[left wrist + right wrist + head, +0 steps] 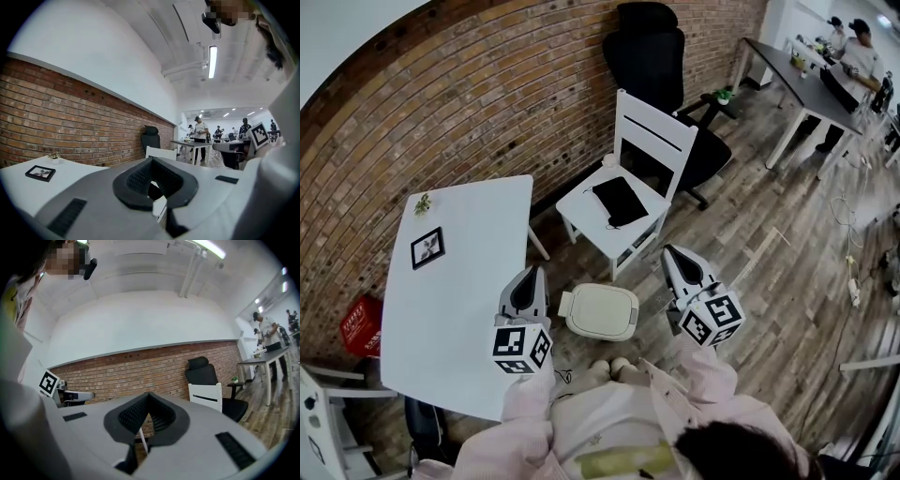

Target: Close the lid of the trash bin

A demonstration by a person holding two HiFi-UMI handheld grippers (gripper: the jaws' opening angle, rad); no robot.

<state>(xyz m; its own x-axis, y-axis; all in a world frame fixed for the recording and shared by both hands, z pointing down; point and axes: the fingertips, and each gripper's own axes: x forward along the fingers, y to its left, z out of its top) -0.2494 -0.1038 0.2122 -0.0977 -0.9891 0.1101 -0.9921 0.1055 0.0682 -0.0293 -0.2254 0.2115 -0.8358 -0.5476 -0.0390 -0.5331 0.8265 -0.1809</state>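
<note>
Trash bin [600, 312], cream-white plastic, rectangular with rounded corners, stands on the wood-plank floor [769, 281] just ahead of your pale shoes [609, 367]. It lies between the white rectangular table [459, 309] on your left and the white wooden chair [649, 150] beyond it, touching neither. Seen from above, the trash bin's lid [605, 302] looks to lie flat on the body, with a small tab at its left end.

Your left gripper [536, 274] hovers over the table's near right edge, to the left of the bin and clear of it. Its dark ribbed jaws are pressed together at the tips, with nothing between them. Your right gripper [670, 253] hangs to the right of the bin, over bare floor near the chair's front leg, and is also apart from the bin. Its jaws meet at the tips too and carry nothing. Both grippers point away from you, roughly level, toward the red brick wall [487, 103].

On the table rest a black-framed picture [427, 247] and, near the far edge, a small green potted plant [423, 202]. A flat black pouch [620, 200] lies on the chair's seat. A black office chair [652, 47] stands behind the white chair, against the wall. People are gathered at a long grey desk [787, 75] at the far right.
</note>
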